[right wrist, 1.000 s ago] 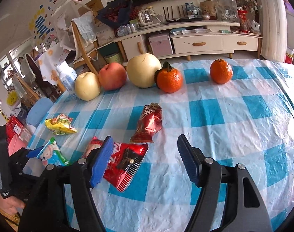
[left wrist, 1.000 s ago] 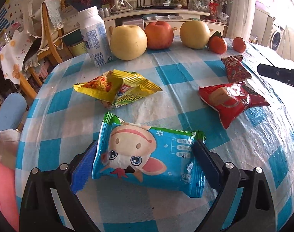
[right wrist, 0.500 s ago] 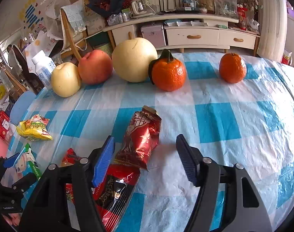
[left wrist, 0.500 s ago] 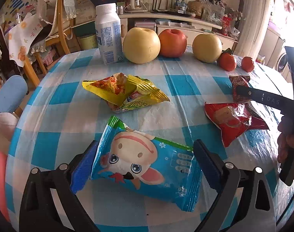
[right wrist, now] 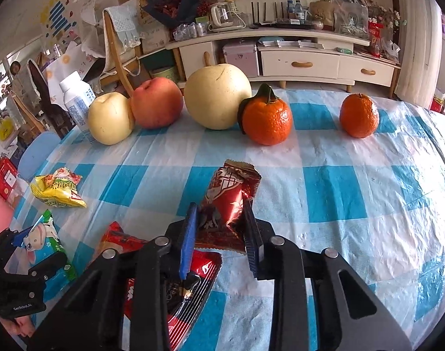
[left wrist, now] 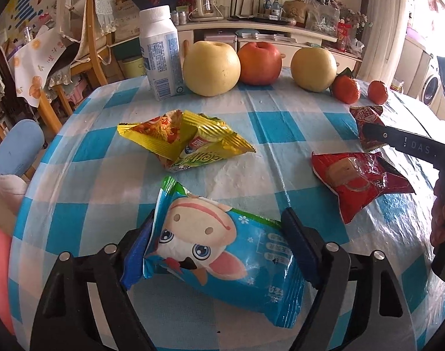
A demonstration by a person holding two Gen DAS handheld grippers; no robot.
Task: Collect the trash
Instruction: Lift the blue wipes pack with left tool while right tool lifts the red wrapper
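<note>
My left gripper [left wrist: 216, 239] is shut on a blue cartoon snack wrapper [left wrist: 222, 251], which bulges between the blue pads. The wrapper also shows in the right wrist view [right wrist: 42, 239]. My right gripper [right wrist: 221, 237] is shut on a small dark red foil wrapper [right wrist: 228, 201]. A larger red wrapper [right wrist: 175, 280] lies flat under its left finger and shows in the left wrist view [left wrist: 357, 178]. A yellow crumpled wrapper [left wrist: 184, 140] lies mid-table and also shows in the right wrist view [right wrist: 58, 188].
Along the far edge of the blue checked tablecloth [left wrist: 105, 175] stand a white bottle [left wrist: 161, 49], two yellow pears [left wrist: 212, 68], a red apple [left wrist: 260, 63] and two tangerines [right wrist: 266, 121]. A wooden chair [left wrist: 88, 46] stands beyond the table.
My left gripper has closed on the blue wrapper and squeezed it. My right gripper has moved forward and closed on the small red foil wrapper.
</note>
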